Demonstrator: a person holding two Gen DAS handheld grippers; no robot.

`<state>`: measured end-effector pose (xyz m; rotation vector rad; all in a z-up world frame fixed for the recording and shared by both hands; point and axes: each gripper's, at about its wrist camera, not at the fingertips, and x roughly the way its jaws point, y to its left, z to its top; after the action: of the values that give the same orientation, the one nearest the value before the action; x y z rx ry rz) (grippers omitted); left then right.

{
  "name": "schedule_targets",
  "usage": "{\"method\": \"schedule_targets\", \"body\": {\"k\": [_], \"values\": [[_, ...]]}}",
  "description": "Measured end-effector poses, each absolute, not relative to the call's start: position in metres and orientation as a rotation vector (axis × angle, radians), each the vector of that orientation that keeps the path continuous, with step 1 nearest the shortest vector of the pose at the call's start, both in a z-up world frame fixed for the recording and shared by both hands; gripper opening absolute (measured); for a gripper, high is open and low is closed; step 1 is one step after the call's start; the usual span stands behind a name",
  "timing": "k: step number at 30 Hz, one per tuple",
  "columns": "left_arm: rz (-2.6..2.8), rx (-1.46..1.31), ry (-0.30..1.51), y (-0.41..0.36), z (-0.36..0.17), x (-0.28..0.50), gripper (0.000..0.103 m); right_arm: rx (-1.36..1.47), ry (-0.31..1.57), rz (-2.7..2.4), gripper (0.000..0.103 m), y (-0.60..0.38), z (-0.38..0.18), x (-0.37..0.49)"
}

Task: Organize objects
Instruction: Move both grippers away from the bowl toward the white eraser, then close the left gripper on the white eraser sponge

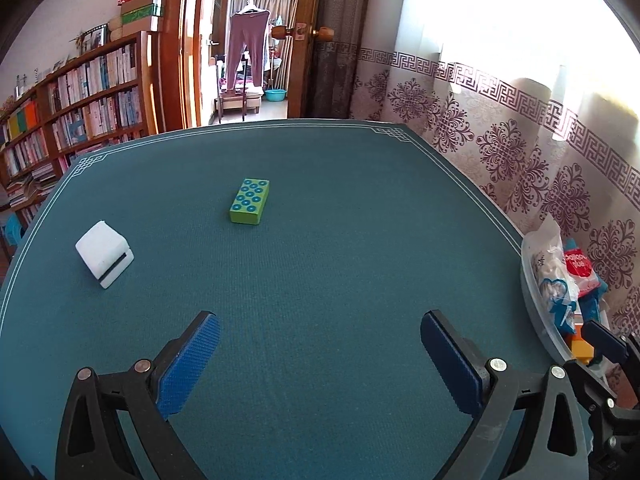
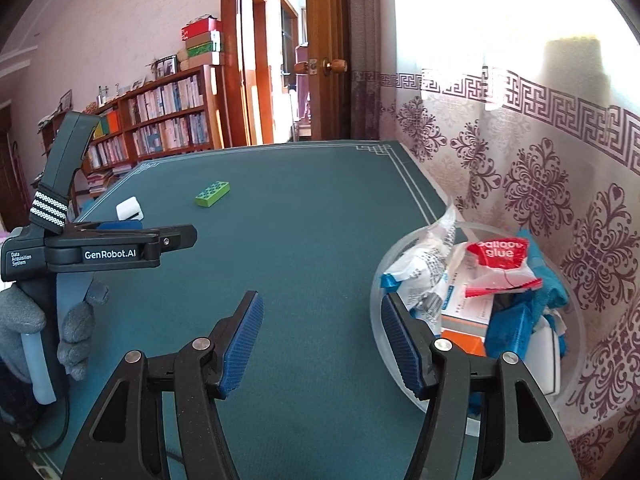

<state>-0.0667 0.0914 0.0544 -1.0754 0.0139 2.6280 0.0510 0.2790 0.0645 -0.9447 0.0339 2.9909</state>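
Observation:
A green block with blue dots (image 1: 249,201) lies flat mid-table, and a white box with a dark slot (image 1: 104,253) sits to its left. Both also show farther off in the right wrist view, the green block (image 2: 212,193) and the white box (image 2: 129,208). My left gripper (image 1: 320,364) hovers wide open over bare cloth, well short of both objects. My right gripper (image 2: 322,344) is open with nothing between its blue pads (image 2: 244,344), its right finger against the rim of a clear tub (image 2: 378,280).
The clear tub at the table's right edge holds several packets, a red-and-white glue packet (image 2: 502,256), an orange box and blue items. A gloved hand (image 2: 24,328) holds the left gripper's handle. A patterned curtain runs along the right, a bookshelf (image 1: 80,96) stands behind.

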Motion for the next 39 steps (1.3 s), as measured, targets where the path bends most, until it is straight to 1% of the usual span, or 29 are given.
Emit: {"method": "schedule_targets", "body": {"k": [3, 10, 14, 21, 33, 39], "values": [[2.663, -1.110, 0.007, 0.075, 0.052, -0.073, 0.102, -1.005, 0.023, 3.020, 0.063, 0.266, 0.058, 0.039], [2.778, -1.156, -0.076, 0.022, 0.053, -0.090, 0.102, -1.148, 0.076, 3.058, 0.064, 0.246, 0.040, 0.014], [2.855, -1.180, -0.101, -0.005, 0.054, -0.104, 0.102, -1.189, 0.110, 3.072, 0.064, 0.236, 0.034, 0.005], [2.923, -1.268, -0.163, -0.037, 0.042, -0.132, 0.102, -1.237, 0.103, 3.095, 0.064, 0.223, 0.029, -0.004], [2.897, -1.395, -0.358, -0.052, 0.027, -0.177, 0.102, -1.292, 0.101, 3.089, 0.064, 0.211, 0.020, -0.016], [2.900, -1.382, -0.392, -0.055, 0.025, -0.186, 0.102, -1.319, 0.089, 3.083, 0.064, 0.203, 0.016, -0.027]]}}
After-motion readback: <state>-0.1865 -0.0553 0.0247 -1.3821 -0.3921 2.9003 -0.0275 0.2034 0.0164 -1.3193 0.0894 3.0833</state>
